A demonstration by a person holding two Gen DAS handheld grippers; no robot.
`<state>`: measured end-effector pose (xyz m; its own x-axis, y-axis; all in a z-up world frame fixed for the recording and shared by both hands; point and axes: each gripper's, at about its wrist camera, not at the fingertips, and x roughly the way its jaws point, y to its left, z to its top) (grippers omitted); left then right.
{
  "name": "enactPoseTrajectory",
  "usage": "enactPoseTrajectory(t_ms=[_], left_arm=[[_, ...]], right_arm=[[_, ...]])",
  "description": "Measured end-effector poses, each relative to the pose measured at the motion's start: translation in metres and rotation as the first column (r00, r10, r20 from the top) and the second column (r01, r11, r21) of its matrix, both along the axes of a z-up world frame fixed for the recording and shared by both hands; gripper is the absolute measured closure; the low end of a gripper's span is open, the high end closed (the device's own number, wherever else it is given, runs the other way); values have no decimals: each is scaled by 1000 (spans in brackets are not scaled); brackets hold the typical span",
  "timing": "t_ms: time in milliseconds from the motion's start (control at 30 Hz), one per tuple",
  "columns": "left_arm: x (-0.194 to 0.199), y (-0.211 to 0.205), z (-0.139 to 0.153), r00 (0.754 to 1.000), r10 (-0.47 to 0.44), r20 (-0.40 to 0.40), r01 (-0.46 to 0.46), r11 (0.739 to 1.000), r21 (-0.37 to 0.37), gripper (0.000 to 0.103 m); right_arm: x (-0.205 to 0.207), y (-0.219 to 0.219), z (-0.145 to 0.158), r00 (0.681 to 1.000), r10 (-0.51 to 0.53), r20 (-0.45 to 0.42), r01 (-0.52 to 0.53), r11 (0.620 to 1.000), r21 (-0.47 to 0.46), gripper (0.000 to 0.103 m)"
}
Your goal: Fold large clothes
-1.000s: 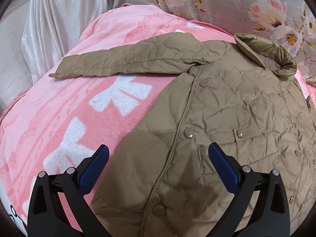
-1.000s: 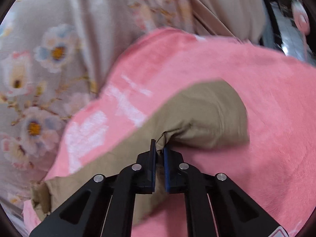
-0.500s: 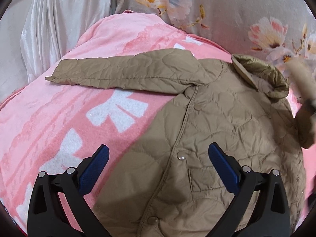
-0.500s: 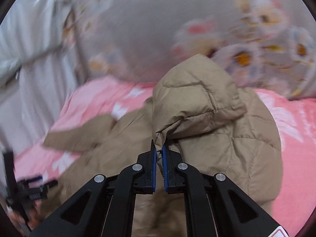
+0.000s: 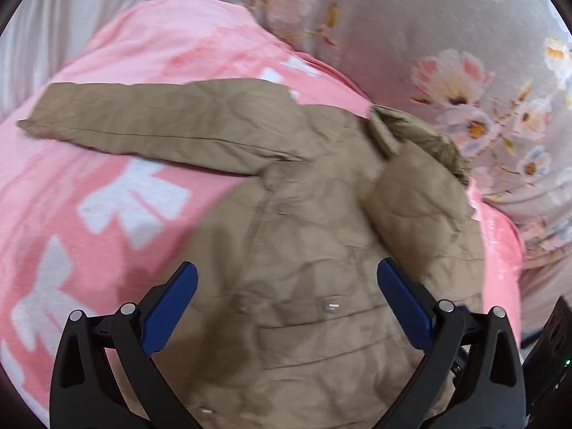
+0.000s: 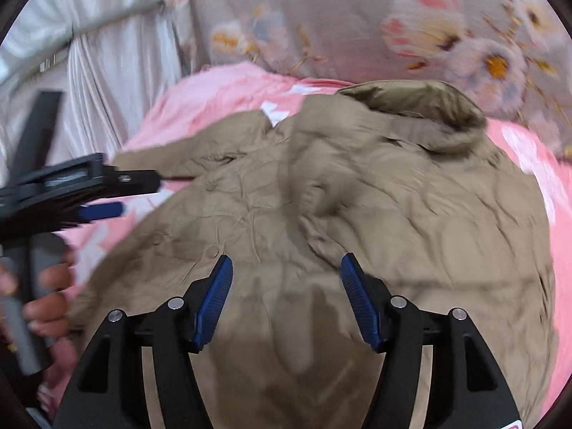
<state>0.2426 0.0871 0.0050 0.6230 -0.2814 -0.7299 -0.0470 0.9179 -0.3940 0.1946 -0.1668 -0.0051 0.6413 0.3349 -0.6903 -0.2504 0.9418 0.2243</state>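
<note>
Right gripper (image 6: 286,296) opening empty, left gripper (image 5: 286,307) apart, over jacket (image 5: 321,250): puffy folded sleeve (image 5: 418,207) may spring back.

The right gripper (image 6: 286,296), jaws opening, has apparently let the right sleeve (image 5: 422,207) drop across the jacket (image 5: 304,286).

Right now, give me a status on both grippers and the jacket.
Left gripper open, empty. Right gripper opening, nothing pinched. Tan jacket flat on pink blanket; one sleeve folded in, other sleeve out. Nothing blocking.
</note>
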Motion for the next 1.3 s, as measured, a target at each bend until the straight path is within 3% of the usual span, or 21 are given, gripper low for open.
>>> enactPoseTrajectory(t_ms=[267,467,600,633,667,733,767,800,867,967,1033,1100,1167,1200,1300], left_arm=[[-11,-22,2,999,-50,-12,50,997,-52,5],[6,-39,-13,994,-77,-81,72,995,-70,5],[41,-45,-40,979,-93,-180,73,991,-110,7],[44,-43,-44,980,-79,-182,57,991,-124,9],[46,-43,-44,983,-69,-172,47,990,-132,16],[53,-45,-39,986,-84,-146,70,993,-94,45],[56,-47,-36,986,-96,-136,89,994,-58,67],[60,-49,-30,988,-102,-113,100,995,-27,86],[64,-47,-19,990,-121,-70,120,993,-19,95],[65,-47,14,988,-140,59,139,990,25,97],[62,-50,30,978,-139,154,124,987,106,97],[67,-58,22,972,-172,162,144,974,172,96],[81,-75,-16,979,-198,49,179,949,260,97],[87,-81,-40,980,-199,-17,196,936,293,96],[82,-83,-52,982,-191,-7,182,923,339,94]], right_arm=[[-31,-94,3,975,-222,-26,223,975,21,41],[-18,-137,-14,937,-342,-69,344,939,20,41],[11,-183,-33,871,-467,-153,483,870,95,41],[20,-197,-40,842,-507,-186,532,837,126,41],[29,-210,-46,815,-537,-218,573,803,165,42],[43,-229,-55,780,-569,-259,623,745,239,51],[51,-235,-58,769,-576,-277,637,724,263,61],[61,-241,-62,761,-576,-298,647,705,289,82],[73,-241,-60,771,-564,-295,636,701,323,99],[68,-225,-19,811,-577,-101,574,749,331,100],[60,-212,-2,812,-584,19,557,784,275,101],[75,-206,-20,808,-588,-28,586,800,125,102],[90,-207,-55,796,-586,-150,595,803,24,102],[93,-208,-64,795,-577,-188,591,806,28,101],[94,-209,-65,793,-577,-198,590,808,9,102]])
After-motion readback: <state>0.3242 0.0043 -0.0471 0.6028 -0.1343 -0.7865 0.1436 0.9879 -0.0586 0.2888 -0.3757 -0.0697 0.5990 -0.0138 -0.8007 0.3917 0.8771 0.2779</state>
